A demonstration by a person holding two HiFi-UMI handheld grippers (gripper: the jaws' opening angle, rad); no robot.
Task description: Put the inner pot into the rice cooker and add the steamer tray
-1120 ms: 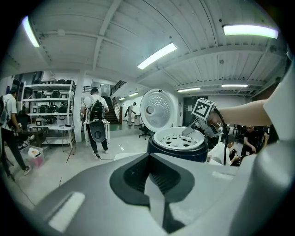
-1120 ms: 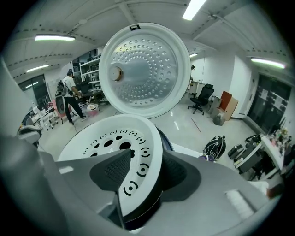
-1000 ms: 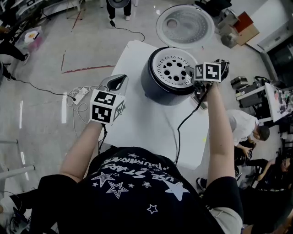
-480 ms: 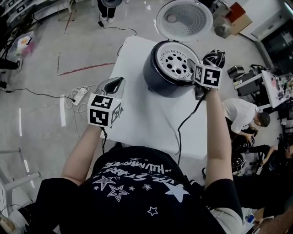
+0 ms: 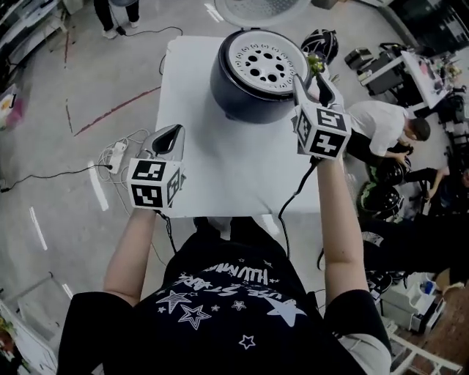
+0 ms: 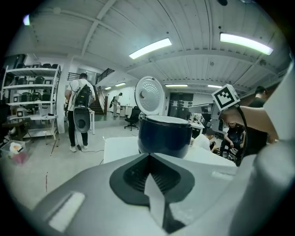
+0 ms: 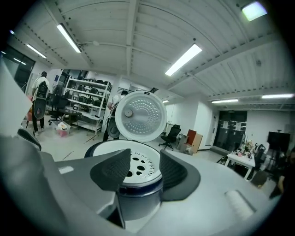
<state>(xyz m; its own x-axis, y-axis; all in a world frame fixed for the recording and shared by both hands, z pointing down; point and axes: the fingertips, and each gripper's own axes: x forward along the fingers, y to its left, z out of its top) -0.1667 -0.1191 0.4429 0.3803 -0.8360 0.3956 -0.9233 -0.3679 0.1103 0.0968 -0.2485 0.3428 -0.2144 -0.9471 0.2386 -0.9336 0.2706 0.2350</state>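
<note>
Two hand-held grippers in shot.

Head view: dark navy round rice cooker (image 5: 234, 88) stands at far end of white square table (image 5: 212, 168). White perforated steamer tray (image 5: 265, 62) sits flat in cooker's mouth, holes up. Round hinged lid (image 5: 260, 7) is tipped back, only its edge in frame at top. Person's left gripper (image 5: 170, 139) is over table's left edge, well apart from cooker. Their right gripper (image 5: 316, 73) is just beside cooker's right rim; contact w/ tray can't be told from here. Black cable (image 5: 293, 198) runs over table's right part to its near edge.

Left gripper view: jaws of left gripper (image 6: 148, 159) clenched together, pads meeting, nothing btw them. Cooker is ahead on table, lid upright behind it. Right gripper's marker cube (image 6: 226, 97) shows at right. Person w/ backpack (image 6: 79, 110) stands in background, left.

Right gripper view: jaws of right gripper (image 7: 143, 168) apart, have just been closing, nothing pinched btw them. Tray shows through the gap, beyond the pads, seated in cooker. Lid stands open behind, dimpled inner face towards cam.
</note>
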